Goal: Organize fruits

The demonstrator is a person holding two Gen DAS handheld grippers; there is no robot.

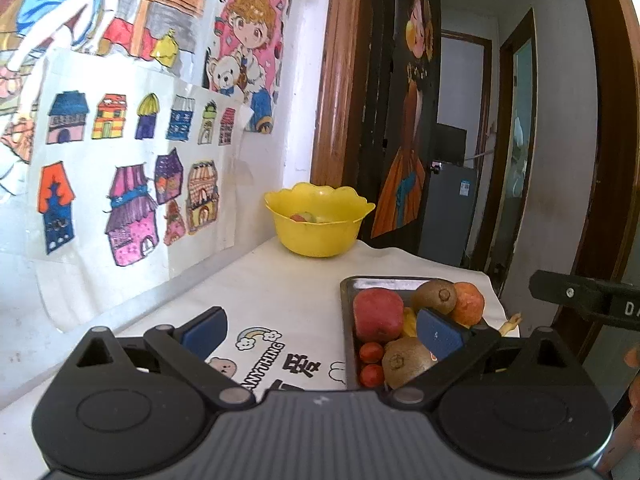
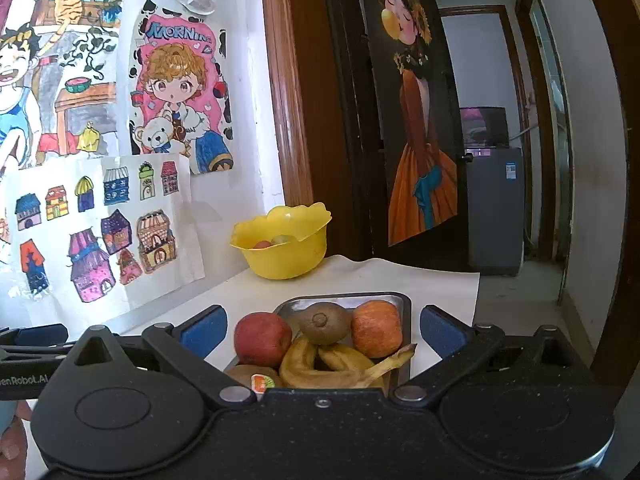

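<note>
Where the white wall (image 1: 300, 92) closes off the left of the room, it is papered with coloured drawings: a sheet of little houses (image 1: 128, 184), and a cartoon child with a teddy bear (image 2: 180, 96) under the word MORNING. Below them runs the table (image 1: 280, 288), spread with a white cloth that carries a printed rainbow (image 1: 256, 338) and dark lettering near the left gripper (image 1: 322, 336). That gripper's jaws stand wide apart with nothing between the blue pads, one over bare cloth and one over the tray's fruit. At the far edge of the table, just beside the brown door frame (image 1: 332, 80), stands a yellow scalloped bowl (image 1: 318, 236) with a couple of small fruits inside. Nearer and to the right lies a dark metal tray (image 2: 402, 308) holding a red apple (image 2: 262, 338), a kiwi (image 2: 324, 322), an orange-red apple (image 2: 376, 334), bananas (image 2: 340, 366), a second kiwi (image 1: 406, 362) and two cherry tomatoes (image 1: 371, 363). The right gripper (image 2: 322, 334) hangs over this tray, jaws spread fully, gripping nothing. Right of the frame, a dark door (image 2: 416, 120) bears a painting of a figure in an orange dress. Beyond it a corridor opens onto a grey appliance (image 2: 496, 208) and a further doorway (image 2: 548, 120).
</note>
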